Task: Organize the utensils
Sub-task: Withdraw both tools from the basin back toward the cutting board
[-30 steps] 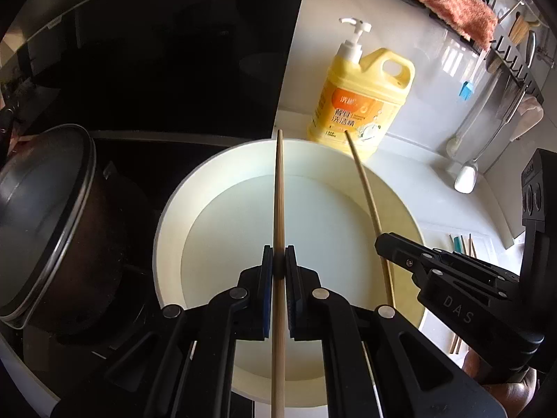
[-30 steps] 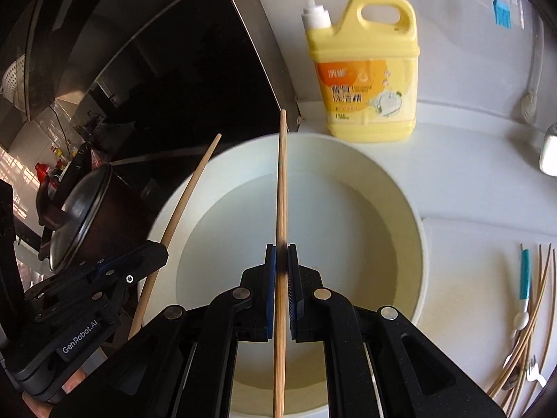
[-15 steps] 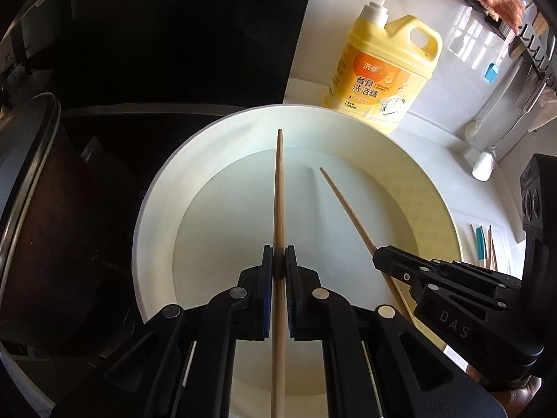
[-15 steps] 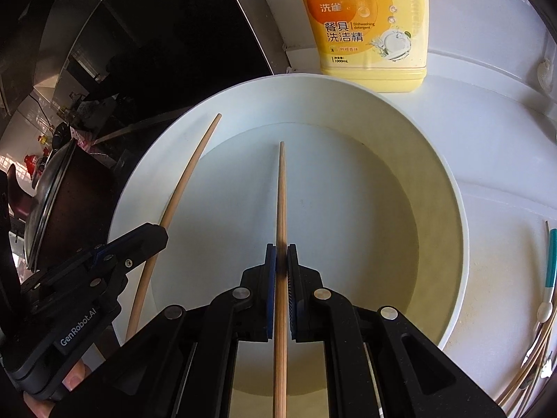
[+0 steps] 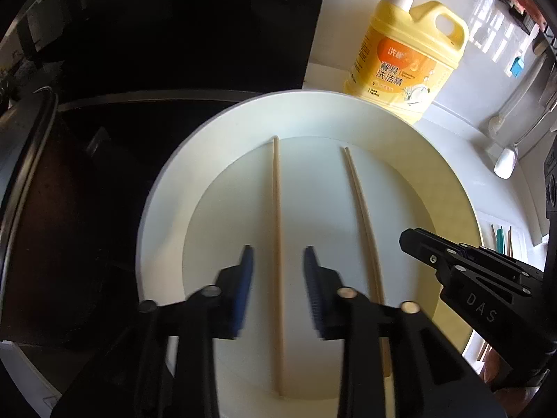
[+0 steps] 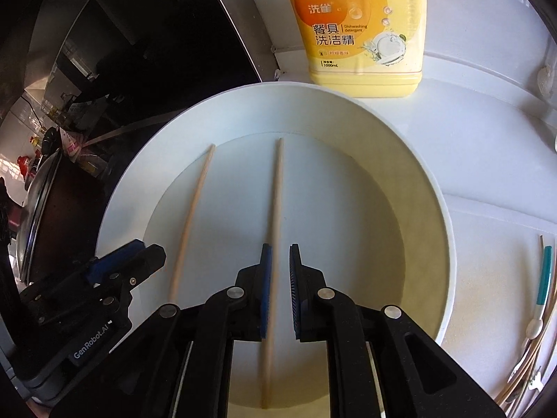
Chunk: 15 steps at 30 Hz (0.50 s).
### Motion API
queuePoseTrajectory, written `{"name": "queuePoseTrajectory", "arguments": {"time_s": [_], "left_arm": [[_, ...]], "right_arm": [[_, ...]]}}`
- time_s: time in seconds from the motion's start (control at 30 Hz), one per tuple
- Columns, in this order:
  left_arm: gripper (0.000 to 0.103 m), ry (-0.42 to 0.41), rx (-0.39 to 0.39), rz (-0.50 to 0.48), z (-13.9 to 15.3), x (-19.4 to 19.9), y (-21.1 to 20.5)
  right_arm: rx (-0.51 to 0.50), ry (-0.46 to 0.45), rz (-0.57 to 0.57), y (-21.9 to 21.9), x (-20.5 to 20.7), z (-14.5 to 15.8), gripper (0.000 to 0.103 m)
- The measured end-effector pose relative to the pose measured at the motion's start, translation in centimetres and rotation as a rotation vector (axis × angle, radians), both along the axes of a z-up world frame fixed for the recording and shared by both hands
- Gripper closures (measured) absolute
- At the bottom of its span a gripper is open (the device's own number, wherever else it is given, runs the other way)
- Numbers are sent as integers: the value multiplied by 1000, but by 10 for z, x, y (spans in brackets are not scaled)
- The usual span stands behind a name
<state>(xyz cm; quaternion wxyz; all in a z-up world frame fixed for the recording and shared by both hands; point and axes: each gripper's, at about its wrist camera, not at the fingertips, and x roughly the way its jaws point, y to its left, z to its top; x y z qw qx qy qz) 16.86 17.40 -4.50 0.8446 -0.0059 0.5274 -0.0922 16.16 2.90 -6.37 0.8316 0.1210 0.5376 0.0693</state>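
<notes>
A white round basin (image 5: 167, 181) (image 6: 115, 202) sits below both grippers. Two wooden chopsticks lie side by side on its floor. My left gripper (image 5: 276, 254) is opening, and one chopstick (image 5: 276, 209) lies loose between its blue pads, touching neither. My right gripper (image 6: 280, 249) is also opening. The other chopstick (image 6: 275, 195) rests in the narrow gap, close against the left pad. In the right wrist view the left gripper (image 6: 146, 250) shows beside its released chopstick (image 6: 195, 209). The left wrist view shows the right gripper (image 5: 407, 240) beside the second chopstick (image 5: 362, 209).
A yellow detergent bottle (image 5: 403, 62) (image 6: 358, 31) stands just behind the basin. A lidded dark pot (image 5: 21, 191) (image 6: 38, 205) sits on the black stove at left. Several more chopsticks and a teal-handled utensil (image 6: 543, 278) lie on the white counter at right. Utensils hang on the wall (image 5: 504, 163).
Both grippers sank into the basin with their chopsticks. The left jaws then spread and let go of theirs, which now lies flat; the right jaws parted slightly, freeing theirs.
</notes>
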Motion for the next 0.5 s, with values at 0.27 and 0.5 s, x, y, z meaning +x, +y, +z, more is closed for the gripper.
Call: {"name": "queuePoseTrajectory", "arguments": {"time_s": [0.27, 0.5], "left_arm": [[32, -58, 18, 30, 19, -8, 7], [14, -95, 32, 60, 36, -18, 21]], "right_arm": [[-7, -39, -7, -5, -15, 12, 71], [-57, -82, 1, -3, -33, 28, 50]]}}
